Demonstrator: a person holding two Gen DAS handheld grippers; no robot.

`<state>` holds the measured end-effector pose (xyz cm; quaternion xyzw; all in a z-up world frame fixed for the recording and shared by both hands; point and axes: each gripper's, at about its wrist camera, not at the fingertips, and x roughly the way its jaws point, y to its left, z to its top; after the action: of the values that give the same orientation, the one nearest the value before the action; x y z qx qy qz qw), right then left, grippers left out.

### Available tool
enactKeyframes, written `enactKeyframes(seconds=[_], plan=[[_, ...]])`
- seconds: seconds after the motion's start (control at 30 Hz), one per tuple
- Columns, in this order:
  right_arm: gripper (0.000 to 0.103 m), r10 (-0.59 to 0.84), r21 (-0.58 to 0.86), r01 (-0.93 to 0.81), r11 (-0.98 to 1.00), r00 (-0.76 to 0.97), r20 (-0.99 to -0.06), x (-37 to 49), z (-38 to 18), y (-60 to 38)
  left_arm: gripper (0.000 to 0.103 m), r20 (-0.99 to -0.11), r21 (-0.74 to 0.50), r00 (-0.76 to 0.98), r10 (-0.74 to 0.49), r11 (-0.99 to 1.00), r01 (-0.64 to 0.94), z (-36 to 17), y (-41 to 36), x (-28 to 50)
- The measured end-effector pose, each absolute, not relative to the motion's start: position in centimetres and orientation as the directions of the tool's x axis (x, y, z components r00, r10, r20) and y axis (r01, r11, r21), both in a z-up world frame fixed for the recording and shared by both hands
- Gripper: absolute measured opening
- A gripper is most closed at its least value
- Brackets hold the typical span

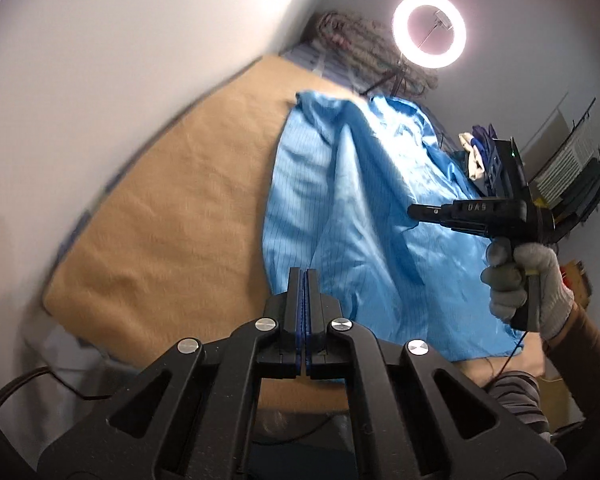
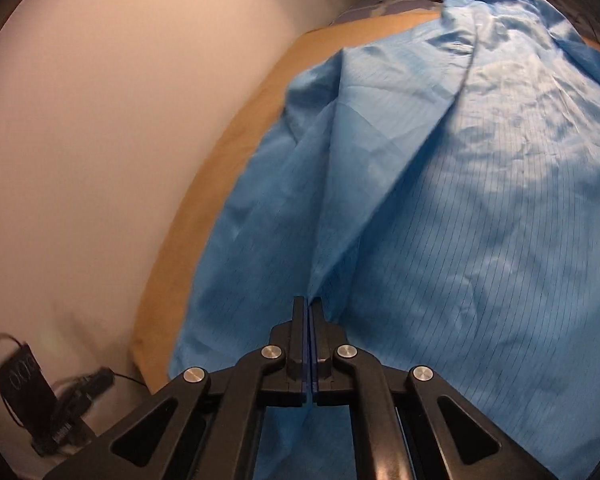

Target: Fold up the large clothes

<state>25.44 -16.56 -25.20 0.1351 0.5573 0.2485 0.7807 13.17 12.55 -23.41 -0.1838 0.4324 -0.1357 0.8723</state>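
Note:
A large blue pinstriped garment (image 1: 364, 216) lies spread over a tan blanket (image 1: 172, 216) on a bed. My left gripper (image 1: 304, 271) is shut on the garment's near edge and the cloth rises in a ridge from it. My right gripper (image 2: 309, 300) is shut on a fold of the same garment (image 2: 460, 208), which is pulled up into a taut ridge. In the left wrist view the right gripper (image 1: 414, 213) shows from the side, held by a gloved hand (image 1: 528, 284) over the cloth's right part.
A white wall (image 1: 120, 80) runs along the bed's left side. A lit ring light (image 1: 429, 30) and bundled bedding (image 1: 364, 40) stand at the far end. Shelves with clutter (image 1: 572, 176) are at right. A small black device with cables (image 2: 24, 392) hangs on the wall.

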Motion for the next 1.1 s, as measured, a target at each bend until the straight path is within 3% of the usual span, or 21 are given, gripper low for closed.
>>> enactKeyframes(seconds=[0.07, 0.13, 0.17, 0.2, 0.33, 0.37, 0.4, 0.57, 0.63, 0.7, 0.8, 0.83, 0.87, 0.9, 0.93, 1.1], plan=[[0.0, 0.475, 0.418, -0.246, 0.874, 0.259, -0.841, 24.9, -25.7, -16.5, 0.0, -0.717, -0.471, 0.547, -0.433, 0.879, 0.078, -24.5, 12.1, 13.9], [0.0, 0.441, 0.397, -0.205, 0.895, 0.264, -0.858, 25.0, -26.2, -17.7, 0.015, -0.725, -0.488, 0.513, -0.46, 0.868, 0.09, -25.4, 11.2, 14.4], [0.0, 0.405, 0.368, -0.18, 0.912, 0.275, -0.872, 25.1, -26.3, -18.6, 0.032, -0.726, -0.486, 0.508, -0.463, 0.868, 0.097, -25.7, 10.7, 14.6], [0.0, 0.385, 0.347, -0.175, 0.921, 0.281, -0.879, 25.1, -26.3, -19.1, 0.038, -0.728, -0.482, 0.505, -0.464, 0.87, 0.104, -26.0, 10.1, 14.7], [0.0, 0.345, 0.311, -0.158, 0.937, 0.281, -0.896, 24.9, -26.3, -20.7, 0.038, -0.757, -0.452, 0.466, -0.458, 0.882, 0.133, -27.7, 7.6, 16.0], [0.0, 0.341, 0.307, -0.156, 0.939, 0.282, -0.897, 24.8, -26.2, -20.8, 0.032, -0.766, -0.441, 0.458, -0.452, 0.887, 0.137, -28.2, 7.1, 16.2], [0.0, 0.343, 0.311, -0.155, 0.938, 0.281, -0.896, 24.6, -26.2, -21.0, 0.0, -0.776, -0.427, 0.445, -0.446, 0.892, 0.149, -28.7, 6.3, 16.6], [0.0, 0.314, 0.267, -0.21, 0.941, 0.245, -0.917, 25.6, -26.6, -19.0, 0.0, -0.738, -0.424, 0.488, -0.465, 0.883, 0.2, -27.1, 6.0, 15.0], [0.01, 0.251, 0.183, -0.254, 0.95, 0.268, -0.93, 24.9, -25.6, -18.2, 0.0, -0.714, -0.429, 0.508, -0.482, 0.874, 0.227, -25.6, 6.7, 13.6], [0.031, 0.273, 0.185, -0.286, 0.94, 0.31, -0.911, 25.1, -23.7, -17.8, 0.0, -0.707, -0.413, 0.528, -0.47, 0.881, 0.231, -24.5, 7.3, 12.6], [0.032, 0.298, 0.187, -0.319, 0.929, 0.35, -0.888, 26.7, -21.7, -16.7, 0.0, -0.705, -0.384, 0.557, -0.439, 0.896, 0.221, -23.9, 8.3, 11.7], [0.032, 0.31, 0.191, -0.333, 0.923, 0.355, -0.882, 27.5, -21.3, -16.1, 0.002, -0.716, -0.377, 0.554, -0.425, 0.903, 0.205, -24.2, 8.6, 11.7], [0.032, 0.314, 0.189, -0.345, 0.92, 0.356, -0.88, 28.2, -21.0, -15.4, 0.013, -0.732, -0.379, 0.536, -0.42, 0.905, 0.193, -24.7, 8.8, 12.0], [0.032, 0.307, 0.177, -0.352, 0.919, 0.359, -0.882, 28.7, -20.8, -14.6, 0.032, -0.74, -0.385, 0.525, -0.421, 0.905, 0.182, -24.9, 9.0, 12.1], [0.032, 0.301, 0.167, -0.358, 0.919, 0.359, -0.884, 28.9, -20.9, -14.0, 0.038, -0.74, -0.403, 0.524, -0.423, 0.901, 0.159, -25.4, 9.4, 12.2], [0.032, 0.312, 0.188, -0.369, 0.91, 0.313, -0.897, 29.6, -23.0, -12.2, 0.04, -0.762, -0.455, 0.469, -0.447, 0.884, 0.102, -28.1, 10.2, 12.8]])
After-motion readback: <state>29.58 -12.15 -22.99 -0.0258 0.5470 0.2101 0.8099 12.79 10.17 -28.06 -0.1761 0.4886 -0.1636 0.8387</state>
